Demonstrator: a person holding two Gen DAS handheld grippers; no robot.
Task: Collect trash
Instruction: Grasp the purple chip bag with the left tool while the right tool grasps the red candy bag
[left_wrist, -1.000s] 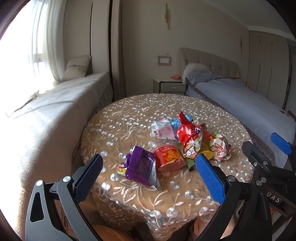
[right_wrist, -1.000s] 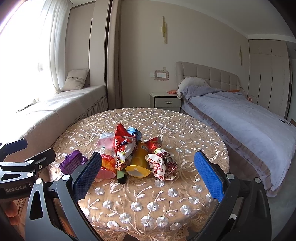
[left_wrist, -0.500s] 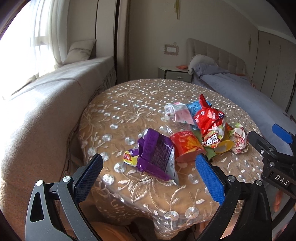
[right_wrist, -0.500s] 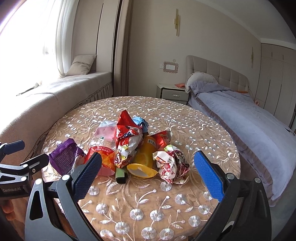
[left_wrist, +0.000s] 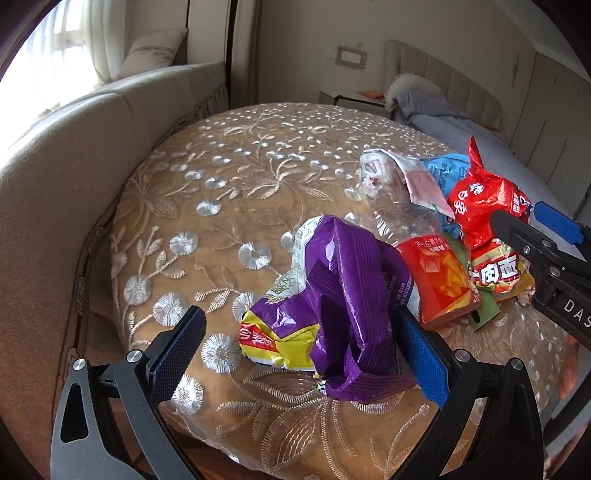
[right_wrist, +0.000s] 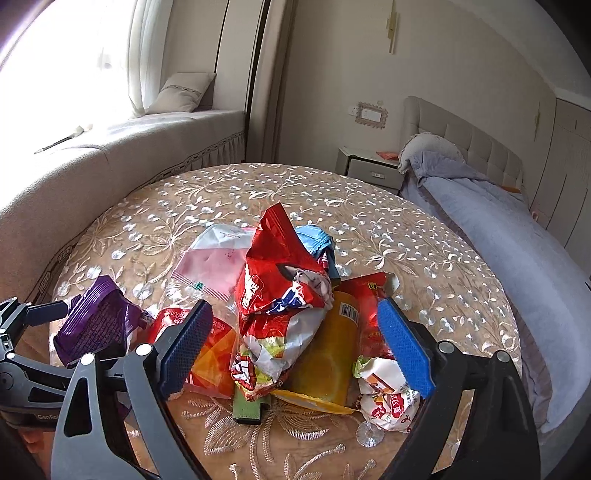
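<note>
Table (left_wrist: 236, 177): round, draped in a tan cloth stitched with silvery-white flowers and leafy stems; the embroidery has a raised sheen.
Trash heap: a loose cluster on the near half of the table, wrappers overlapping and touching one another.
Purple wrapper (left_wrist: 343, 306): glossy crinkled foil, folded into a rough hump, with a yellow and red printed panel at its near-left edge; the leftmost piece of the heap.
Left gripper (left_wrist: 299, 354): tongs spread wide, black arms with blue textured pads; the purple wrapper sits between them, the right pad right against its edge, the left pad apart from it.
Orange-red label (left_wrist: 439, 280): shiny plastic sleeve around a clear crushed bottle (left_wrist: 391, 206), just right of the purple wrapper.
Red bag (right_wrist: 280, 280): crumpled shiny foil rising to a pointed peak, white and blue print on its folds; tallest thing in the middle of the heap.
Pink-white pouch (right_wrist: 214, 258): flat, smooth, with a serrated edge, lying on the far-left side of the red bag.
Blue wrapper (right_wrist: 314, 240): small, puckered, tucked behind the red bag.
Yellow pouch (right_wrist: 328, 354): smooth, elongated, barcode near its far end, lying right of the red bag.
Green block (right_wrist: 247, 402): matte rectangular piece at the near edge, partly under the wrappers.
White-red wrapper (right_wrist: 388, 395): balled and wrinkled, at the near right.
Right gripper (right_wrist: 295, 350): tongs spread, blue pads either side of the red bag and yellow pouch, gripping nothing.
Bed (right_wrist: 517, 240): grey-blue quilt, tufted beige headboard, far right.
Window seat (right_wrist: 110, 147): beige cushioned, far left.
</note>
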